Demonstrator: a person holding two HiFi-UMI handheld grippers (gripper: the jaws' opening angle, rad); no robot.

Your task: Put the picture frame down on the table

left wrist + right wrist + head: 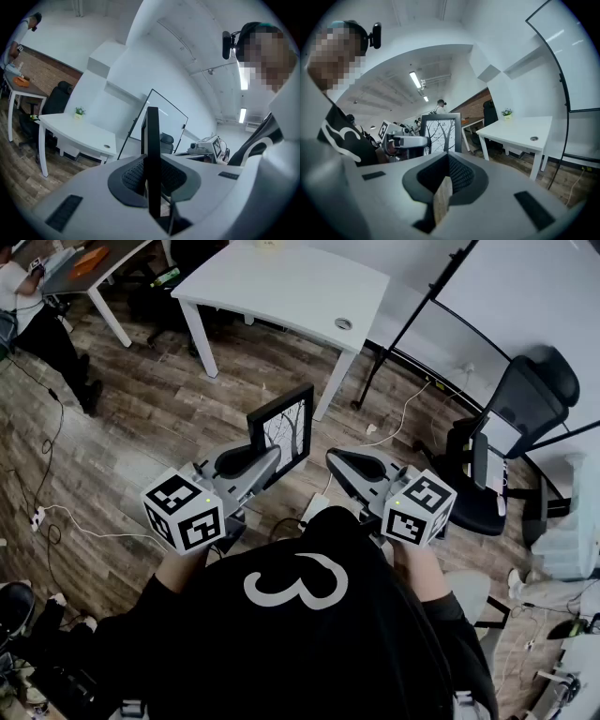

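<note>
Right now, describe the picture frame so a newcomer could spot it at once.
Find the white table on the wood floor; just short of its near corner, the left gripper clamps the picture frame upright in mid-air. It is small and black-rimmed, and it alone shows a bare-tree print.

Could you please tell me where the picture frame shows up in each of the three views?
Head view: picture frame at centre, upright, clamped by the left gripper.
Left gripper view: edge-on, a dark bar at centre between the jaws.
Right gripper view: left of centre, its tree print facing the camera.
Shared landmark: the white table, seen in all three.
</note>
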